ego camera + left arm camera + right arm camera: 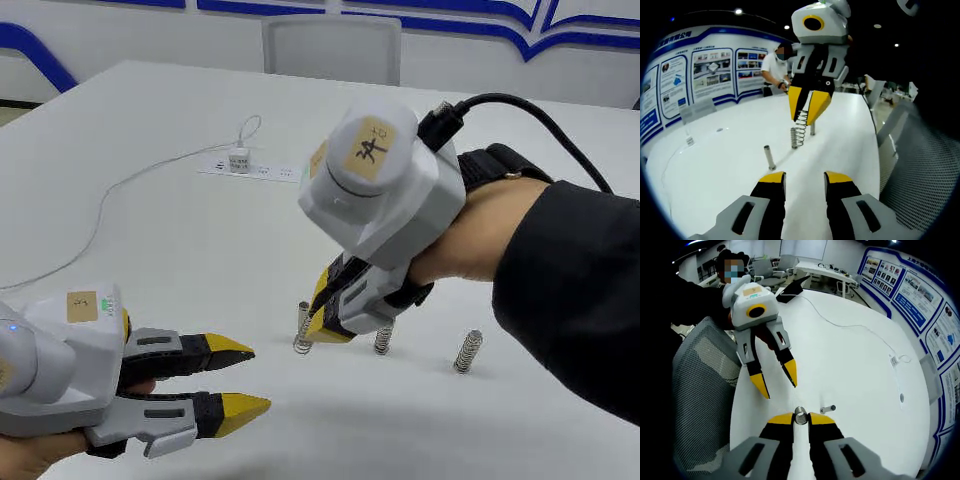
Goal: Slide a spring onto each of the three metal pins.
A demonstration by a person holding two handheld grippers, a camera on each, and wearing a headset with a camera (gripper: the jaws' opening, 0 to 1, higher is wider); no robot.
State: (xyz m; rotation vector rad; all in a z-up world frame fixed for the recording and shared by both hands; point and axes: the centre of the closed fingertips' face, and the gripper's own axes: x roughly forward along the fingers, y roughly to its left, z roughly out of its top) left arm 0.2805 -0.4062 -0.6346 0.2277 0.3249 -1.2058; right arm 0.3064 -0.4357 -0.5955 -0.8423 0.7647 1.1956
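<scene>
Starting with the spring (303, 341), it is held near its top by the right gripper (320, 328), whose yellow tips are squeezed shut on it. Its low end is down by the white table (150, 260), just beside a bare pin (303, 312) that stands up straight. A second spring (383, 340) and a third spring (467, 351) are seen further to the right, both standing a bit tilted. Whether pins are inside them cannot be told. So the job is judged to be partly done at most: one pin is plainly bare, and the held spring is not let go yet.

The springs are made of thin grey wire wound in tight rings, and they look bouncy. The pin is a short, smooth, shiny metal stick. The table is flat, white and smooth. The left gripper (258, 378) is held low, well apart from the pin, with its claw wide and nothing in it. Its tips are yellow and pointed, set on black fingers and a pale plastic body.
</scene>
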